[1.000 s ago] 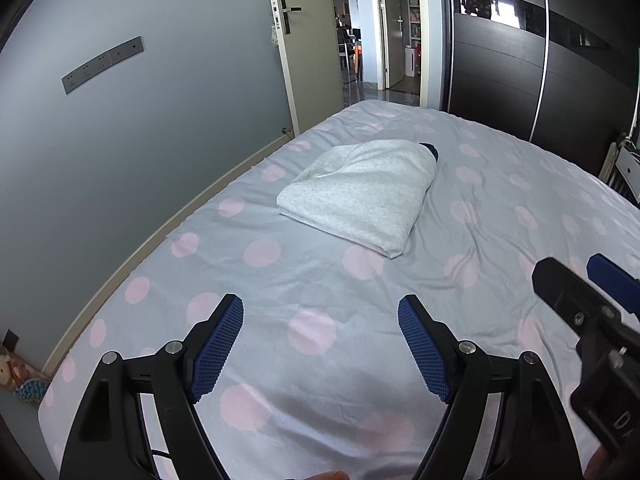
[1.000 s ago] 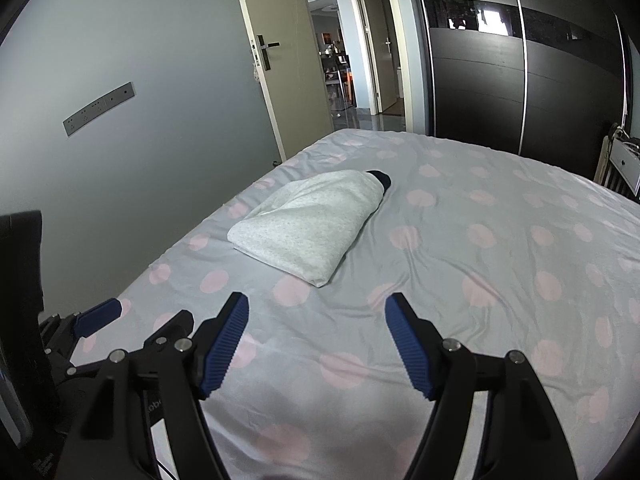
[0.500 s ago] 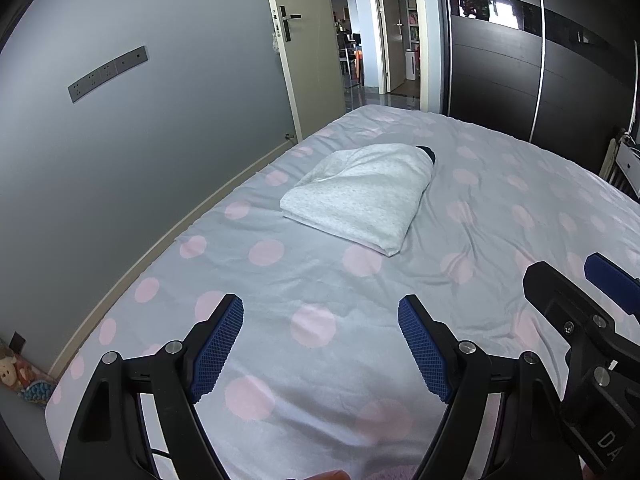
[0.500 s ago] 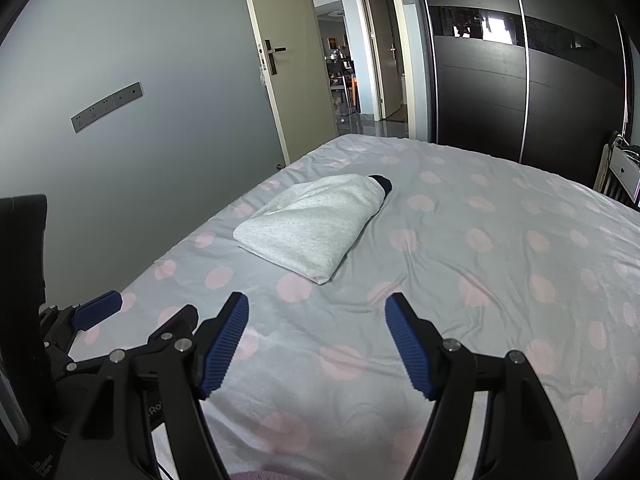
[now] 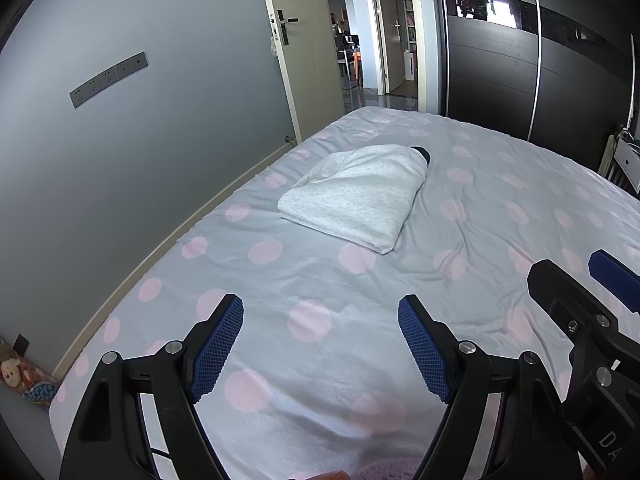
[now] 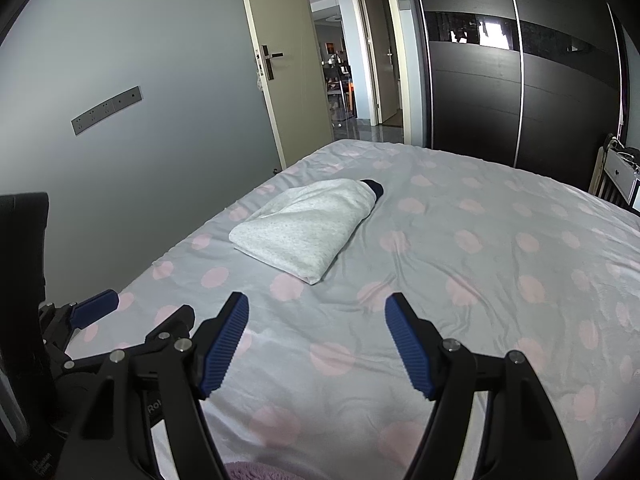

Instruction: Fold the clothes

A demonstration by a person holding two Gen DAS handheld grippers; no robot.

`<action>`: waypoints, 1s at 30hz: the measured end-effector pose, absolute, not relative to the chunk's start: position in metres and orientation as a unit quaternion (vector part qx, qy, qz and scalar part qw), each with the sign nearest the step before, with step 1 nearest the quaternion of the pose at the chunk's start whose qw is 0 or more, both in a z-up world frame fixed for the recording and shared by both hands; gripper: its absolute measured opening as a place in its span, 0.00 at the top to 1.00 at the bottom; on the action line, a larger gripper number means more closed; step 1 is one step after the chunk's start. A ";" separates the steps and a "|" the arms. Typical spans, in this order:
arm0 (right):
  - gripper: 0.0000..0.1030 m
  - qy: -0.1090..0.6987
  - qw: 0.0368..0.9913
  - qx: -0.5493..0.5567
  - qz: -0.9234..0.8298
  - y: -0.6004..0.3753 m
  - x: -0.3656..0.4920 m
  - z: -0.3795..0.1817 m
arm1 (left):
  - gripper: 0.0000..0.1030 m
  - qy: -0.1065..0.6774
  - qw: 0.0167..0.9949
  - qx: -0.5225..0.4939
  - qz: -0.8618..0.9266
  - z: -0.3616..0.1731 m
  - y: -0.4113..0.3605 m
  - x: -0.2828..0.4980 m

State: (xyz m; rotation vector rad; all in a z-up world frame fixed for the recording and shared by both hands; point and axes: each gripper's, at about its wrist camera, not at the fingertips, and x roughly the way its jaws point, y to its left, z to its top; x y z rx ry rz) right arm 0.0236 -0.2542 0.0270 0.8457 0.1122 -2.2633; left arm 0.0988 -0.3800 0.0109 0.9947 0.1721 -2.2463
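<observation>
The grey garment point(image 5: 356, 196) lies folded on the bed point(image 5: 500, 208) at twelve o'clock, likely done, both hand-held grippers point(image 5: 320, 344) point(image 6: 316, 340) spread apart, empty.

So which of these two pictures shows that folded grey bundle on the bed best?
The left wrist view: the folded grey bundle sits near the middle, with its folds and the dark tip at its far end clear. The right wrist view shows the same bundle whole too, but further left and at more of a slant.
</observation>
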 end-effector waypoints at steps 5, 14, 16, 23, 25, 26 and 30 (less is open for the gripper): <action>0.32 0.042 0.353 0.324 -0.877 -0.248 0.027 0.030 | 0.21 0.062 0.333 0.379 -0.861 0.015 -0.374 0.100; 0.32 0.040 0.353 0.318 -0.879 -0.239 0.031 0.036 | 0.21 0.057 0.334 0.376 -0.863 0.020 -0.365 0.103; 0.32 0.039 0.353 0.318 -0.879 -0.237 0.031 0.037 | 0.21 0.056 0.333 0.375 -0.863 0.021 -0.363 0.103; 0.32 0.038 0.351 0.315 -0.881 -0.231 0.033 0.040 | 0.21 0.052 0.332 0.374 -0.864 0.024 -0.357 0.104; 0.32 0.038 0.351 0.314 -0.881 -0.230 0.033 0.040 | 0.21 0.051 0.332 0.373 -0.865 0.025 -0.356 0.105; 0.32 0.038 0.351 0.313 -0.882 -0.230 0.034 0.041 | 0.21 0.051 0.332 0.372 -0.865 0.025 -0.355 0.105; 0.32 0.038 0.350 0.311 -0.883 -0.229 0.036 0.041 | 0.21 0.050 0.333 0.371 -0.865 0.026 -0.353 0.106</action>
